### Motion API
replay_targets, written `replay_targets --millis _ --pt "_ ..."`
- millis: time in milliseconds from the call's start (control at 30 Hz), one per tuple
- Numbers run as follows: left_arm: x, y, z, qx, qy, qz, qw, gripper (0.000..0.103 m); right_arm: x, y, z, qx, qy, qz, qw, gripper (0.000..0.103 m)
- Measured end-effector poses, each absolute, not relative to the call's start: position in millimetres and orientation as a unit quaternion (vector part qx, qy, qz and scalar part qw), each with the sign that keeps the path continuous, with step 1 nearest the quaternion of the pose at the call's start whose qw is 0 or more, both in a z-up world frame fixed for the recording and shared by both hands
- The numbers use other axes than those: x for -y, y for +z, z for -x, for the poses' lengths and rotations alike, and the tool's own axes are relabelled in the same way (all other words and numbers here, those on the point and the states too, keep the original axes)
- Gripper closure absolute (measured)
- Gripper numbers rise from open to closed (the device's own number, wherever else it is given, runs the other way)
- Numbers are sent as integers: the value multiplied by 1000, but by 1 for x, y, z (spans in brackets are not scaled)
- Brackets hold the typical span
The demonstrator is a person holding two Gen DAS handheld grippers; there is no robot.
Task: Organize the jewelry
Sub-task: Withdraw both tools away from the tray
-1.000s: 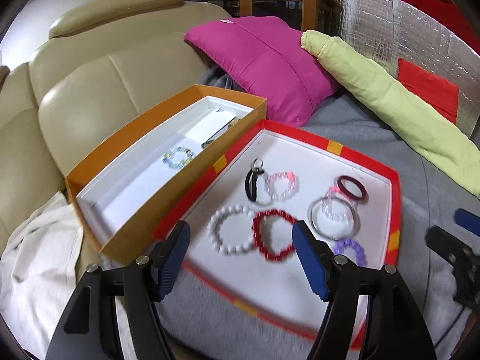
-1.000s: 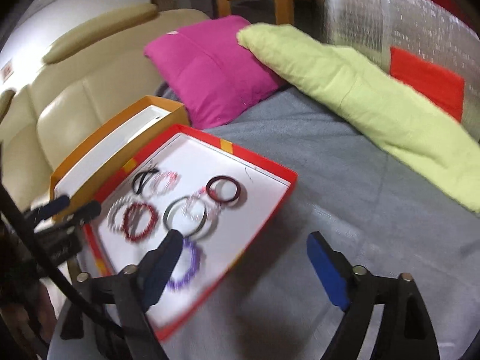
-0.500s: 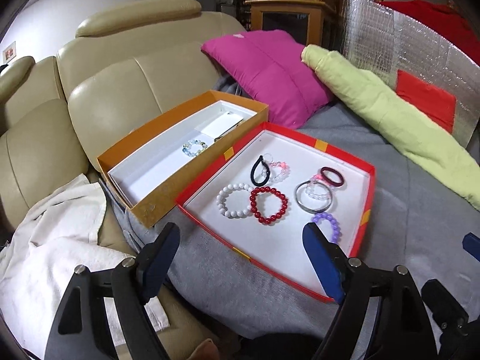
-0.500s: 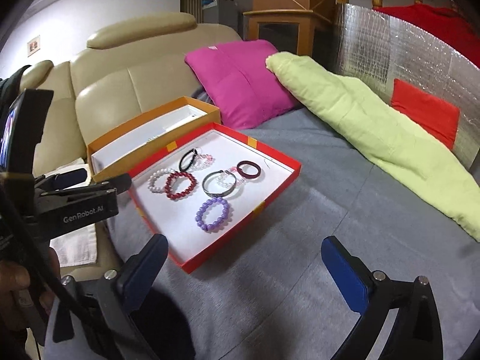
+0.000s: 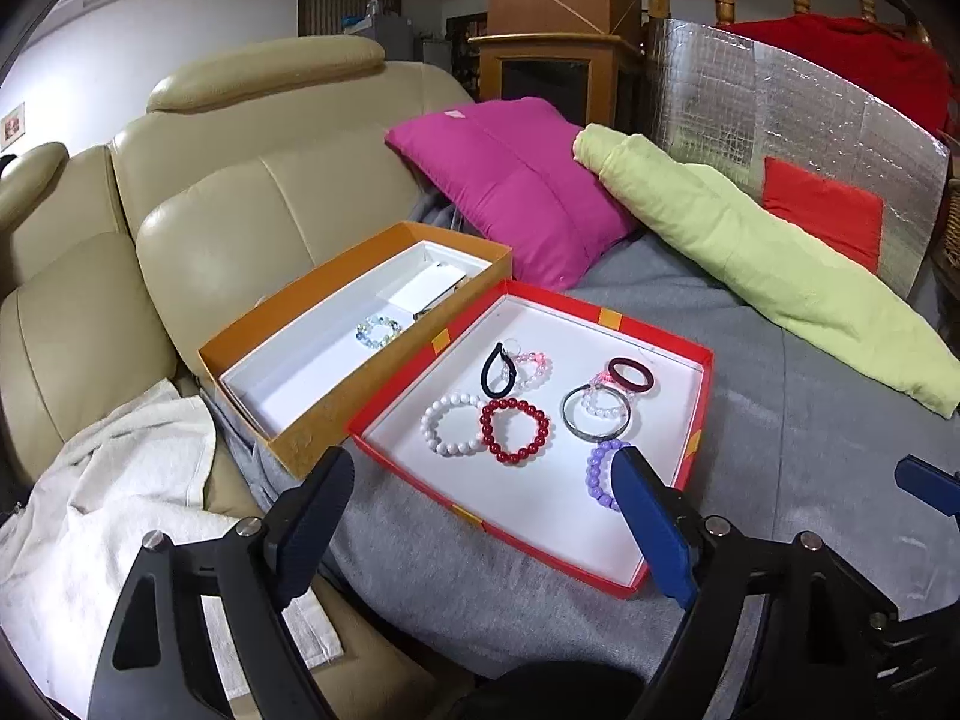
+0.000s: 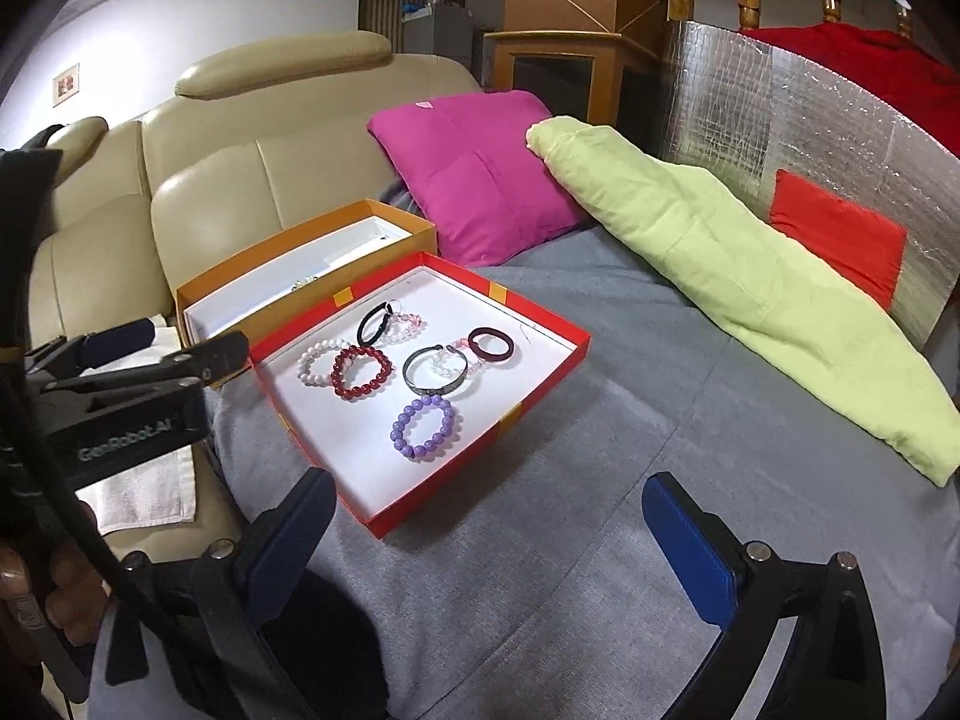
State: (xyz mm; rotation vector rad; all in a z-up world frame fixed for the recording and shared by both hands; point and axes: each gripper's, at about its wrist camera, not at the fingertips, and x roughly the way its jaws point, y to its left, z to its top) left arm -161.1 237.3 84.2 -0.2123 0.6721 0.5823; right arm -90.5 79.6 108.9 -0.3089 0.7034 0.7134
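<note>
A: Left wrist view: a beige leather sofa (image 5: 198, 198) bears a grey blanket (image 5: 810, 450), then a red tray (image 5: 699, 408) just beside an orange box (image 5: 312, 438).

B: The jewelry?

A: White (image 5: 450, 423), red (image 5: 515, 429) and purple (image 5: 597, 474) bead bracelets, a metal bangle (image 5: 591, 420) and a maroon ring bangle (image 5: 630, 375) lie in the tray; a pale bead bracelet (image 5: 378, 330) lies in the box.

B: The tongs?

A: The left gripper (image 5: 480, 516) has just been widening and holds nothing; the right gripper (image 6: 480, 531) gapes fully, empty, over the blanket.

A beige leather sofa (image 5: 198, 192) backs onto a white wall (image 5: 150, 42).
</note>
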Motion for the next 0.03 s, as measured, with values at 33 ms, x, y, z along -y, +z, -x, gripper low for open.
replay_targets --millis 33 --pt "-238 84 161 -325 280 103 898 15 -80 108 90 -337 340 148 865 0"
